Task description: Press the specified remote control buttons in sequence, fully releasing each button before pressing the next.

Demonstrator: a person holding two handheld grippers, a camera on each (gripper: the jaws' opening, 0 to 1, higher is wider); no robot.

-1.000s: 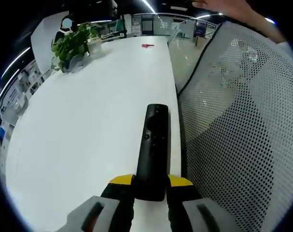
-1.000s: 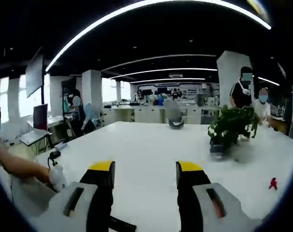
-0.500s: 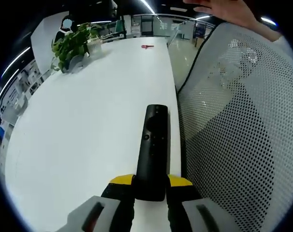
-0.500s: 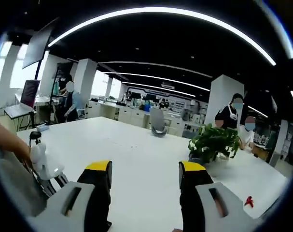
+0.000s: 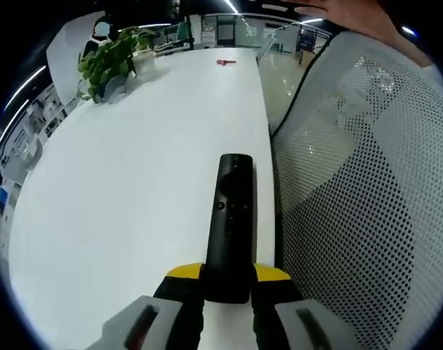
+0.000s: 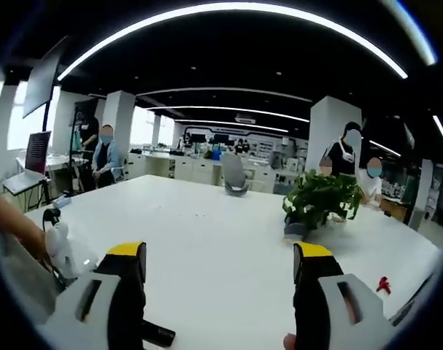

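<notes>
The left hand-held gripper [image 5: 228,275] has two black jaws capped in yellow at the tips, each rising from a pale grey housing with a dark slot set into it. The right hand-held gripper [image 6: 225,257] is built alike: black jaws, yellow caps, grey bodies with dark slotted recesses; its slots show a reddish-orange tint inside.

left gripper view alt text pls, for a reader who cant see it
The left gripper is shut on a black remote control that points away over a white table. A potted plant stands at the far end, a white mesh chair back alongside.
</notes>
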